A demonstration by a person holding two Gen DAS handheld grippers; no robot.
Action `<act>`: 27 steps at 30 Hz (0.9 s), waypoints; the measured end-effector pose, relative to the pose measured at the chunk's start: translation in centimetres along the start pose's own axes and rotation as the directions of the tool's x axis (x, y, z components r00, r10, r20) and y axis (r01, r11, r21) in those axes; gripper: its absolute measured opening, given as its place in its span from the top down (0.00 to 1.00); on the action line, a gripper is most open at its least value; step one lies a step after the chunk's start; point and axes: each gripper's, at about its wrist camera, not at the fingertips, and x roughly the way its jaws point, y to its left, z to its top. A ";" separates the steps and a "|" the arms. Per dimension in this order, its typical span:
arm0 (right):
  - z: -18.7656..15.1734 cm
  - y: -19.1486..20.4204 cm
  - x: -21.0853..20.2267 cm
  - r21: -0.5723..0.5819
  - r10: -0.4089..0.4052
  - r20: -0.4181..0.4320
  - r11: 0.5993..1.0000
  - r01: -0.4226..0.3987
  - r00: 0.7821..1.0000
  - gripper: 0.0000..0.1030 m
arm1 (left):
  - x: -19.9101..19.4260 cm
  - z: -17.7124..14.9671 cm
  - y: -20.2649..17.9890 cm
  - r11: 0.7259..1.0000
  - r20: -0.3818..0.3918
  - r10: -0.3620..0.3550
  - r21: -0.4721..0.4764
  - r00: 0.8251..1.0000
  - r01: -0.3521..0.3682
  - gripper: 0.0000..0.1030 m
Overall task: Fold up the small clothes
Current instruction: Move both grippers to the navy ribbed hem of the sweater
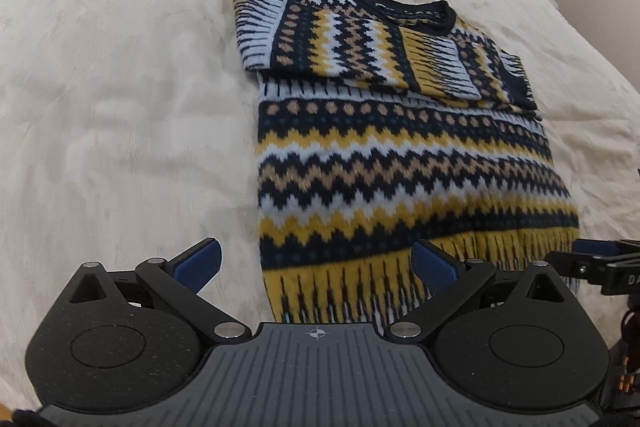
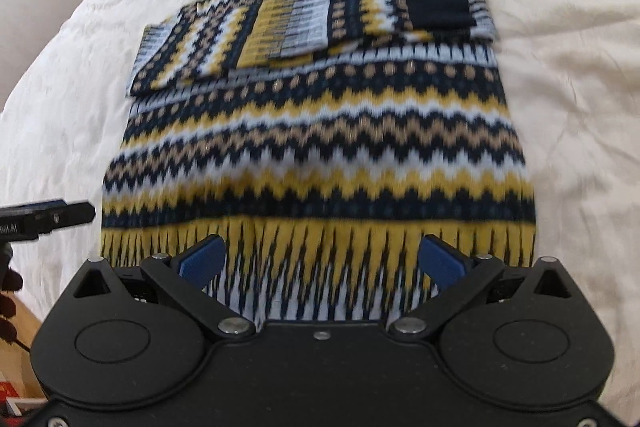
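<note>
Knit sweater [image 2: 316, 131], sleeves folded in, is laid on the bed [image 1: 120, 87]; judged soft, thick, floppy. Hem corners are best pinched. Left hand-held gripper [image 1: 316, 267] and right hand-held gripper [image 2: 322, 263] are held wide open, empty.

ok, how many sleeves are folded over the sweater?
2. One sleeve lies across the sweater's chest on the left in the right wrist view, the other on the right, dark cuff showing.

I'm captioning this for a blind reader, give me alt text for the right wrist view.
A patterned knit sweater lies flat on a cream bedspread, both sleeves folded across its chest. The right tool sits open over the hem, and the left tool's tip shows at the left edge.
</note>
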 end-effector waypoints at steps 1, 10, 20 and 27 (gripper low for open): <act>-0.3 0.0 -0.1 -0.006 0.003 -0.002 1.000 -0.003 1.000 0.00 | -0.2 -0.4 -0.2 1.000 0.002 0.002 -0.003 1.000 -0.002 0.00; -2.8 -1.2 -2.4 -0.055 0.063 0.048 0.997 -0.060 0.997 0.00 | -2.4 -4.0 -3.1 0.999 0.038 0.045 -0.025 0.998 -0.044 0.00; -7.4 -5.0 -5.4 -0.032 0.083 0.092 0.996 -0.080 0.992 0.00 | -5.0 -8.5 -5.6 0.994 0.097 0.089 -0.074 0.991 -0.082 0.00; -9.6 -6.5 -6.5 -0.008 0.104 0.129 0.995 -0.104 0.986 0.00 | -5.7 -10.4 -6.2 0.991 0.131 0.114 -0.078 0.985 -0.104 0.00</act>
